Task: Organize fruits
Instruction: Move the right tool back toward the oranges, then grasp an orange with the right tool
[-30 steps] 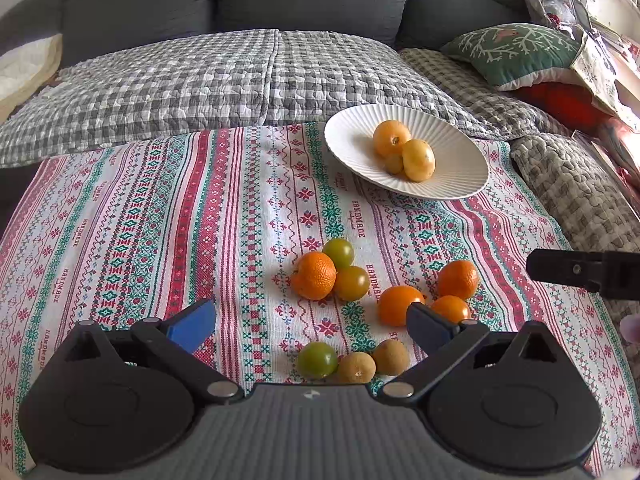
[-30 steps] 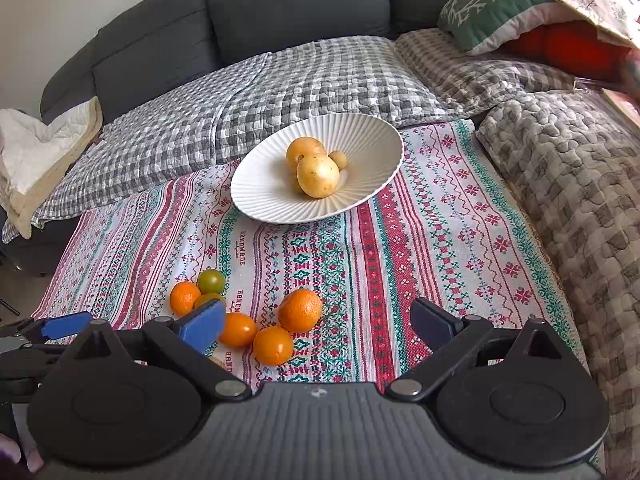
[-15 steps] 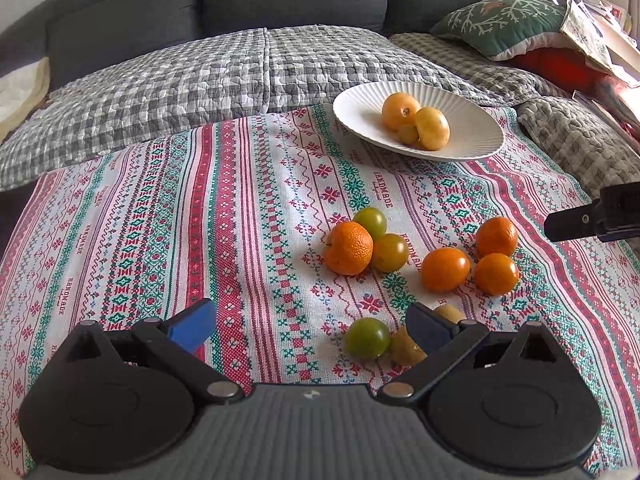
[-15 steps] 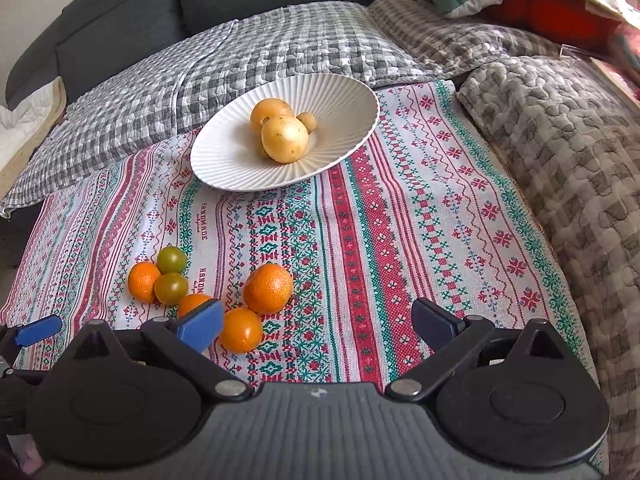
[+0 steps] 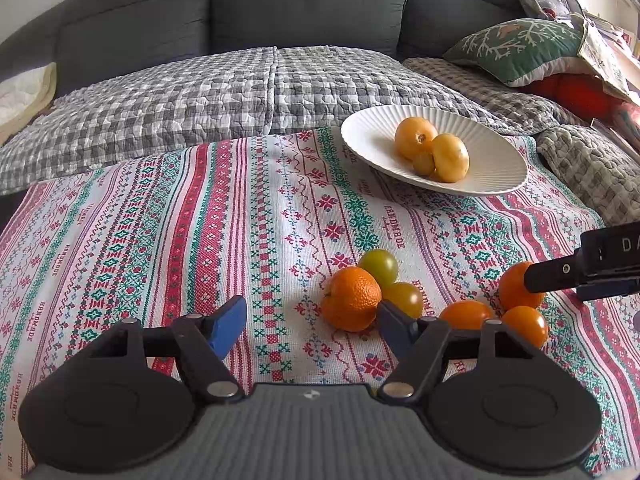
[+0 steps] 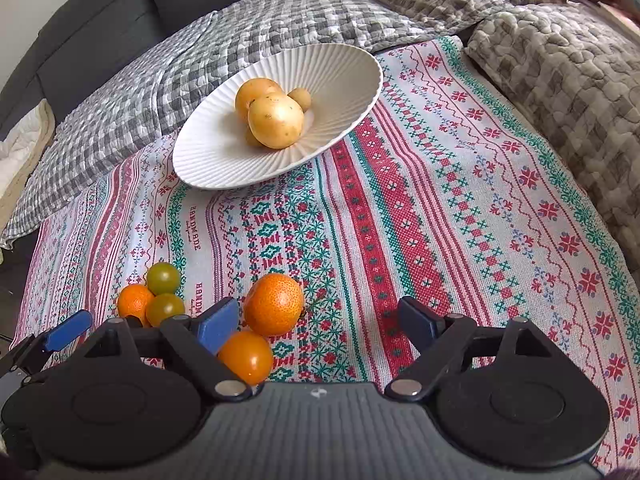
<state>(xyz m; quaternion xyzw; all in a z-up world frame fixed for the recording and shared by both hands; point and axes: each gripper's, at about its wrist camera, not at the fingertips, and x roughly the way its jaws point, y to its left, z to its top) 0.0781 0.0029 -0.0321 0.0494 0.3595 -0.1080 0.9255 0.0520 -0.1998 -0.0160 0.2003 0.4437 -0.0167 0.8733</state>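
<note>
Lying beside the closing right claw (image 6: 320, 320) — tangerine (image 6: 274, 304).

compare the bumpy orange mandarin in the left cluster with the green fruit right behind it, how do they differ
The mandarin is bright orange; the green fruit is olive-green with a yellowish tinge. The mandarin's skin is dimpled and matte, the green fruit's is smooth and glossy. The mandarin looks clearly bigger, and it lies nearer the left gripper, with the green fruit tucked behind it toward the plate. Both are round, rest on the patterned cloth and touch each other.
</note>
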